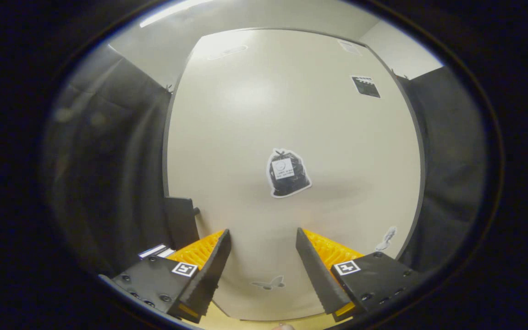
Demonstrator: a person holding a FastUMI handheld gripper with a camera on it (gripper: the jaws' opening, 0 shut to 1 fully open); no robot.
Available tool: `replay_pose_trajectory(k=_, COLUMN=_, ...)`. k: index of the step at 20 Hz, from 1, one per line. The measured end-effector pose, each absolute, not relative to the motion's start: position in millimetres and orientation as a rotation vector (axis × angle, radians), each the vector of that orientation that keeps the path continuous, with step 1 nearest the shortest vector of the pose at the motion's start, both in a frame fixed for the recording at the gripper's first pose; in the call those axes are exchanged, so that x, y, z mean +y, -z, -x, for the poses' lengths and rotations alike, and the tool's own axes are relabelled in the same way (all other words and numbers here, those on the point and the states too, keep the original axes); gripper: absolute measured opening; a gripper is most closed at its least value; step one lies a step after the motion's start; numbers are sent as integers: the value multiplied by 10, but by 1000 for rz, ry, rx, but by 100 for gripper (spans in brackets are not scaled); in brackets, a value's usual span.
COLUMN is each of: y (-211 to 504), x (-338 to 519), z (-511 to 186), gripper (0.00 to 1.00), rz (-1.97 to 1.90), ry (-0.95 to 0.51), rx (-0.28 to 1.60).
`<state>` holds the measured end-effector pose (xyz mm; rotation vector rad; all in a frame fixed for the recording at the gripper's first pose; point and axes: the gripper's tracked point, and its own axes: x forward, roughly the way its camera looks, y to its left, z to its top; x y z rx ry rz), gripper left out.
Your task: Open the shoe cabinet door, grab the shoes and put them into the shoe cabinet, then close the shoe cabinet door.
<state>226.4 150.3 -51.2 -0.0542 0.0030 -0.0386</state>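
The shoe cabinet's cream door stands flat in front of me and close, edged by a dark rim. It looks shut. A sticker of a black bag sits near its middle, just beyond my fingers. My gripper is open, its fingers spread wide with nothing between them, pointing at the lower part of the door. A dark block with a small knob juts out at the door's left edge, just above my left finger; I cannot tell whether it is the handle.
Black cloth walls flank the cabinet on both sides. Smaller stickers dot the door: a dark one at the upper right, a butterfly low between my fingers. A strip of wooden floor lies below the door.
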Motion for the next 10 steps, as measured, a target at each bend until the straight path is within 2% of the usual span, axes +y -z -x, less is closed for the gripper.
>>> replay_pose_trajectory(k=10, y=519, x=1467, z=-2211, gripper=92, rz=-9, ry=50, rx=-2)
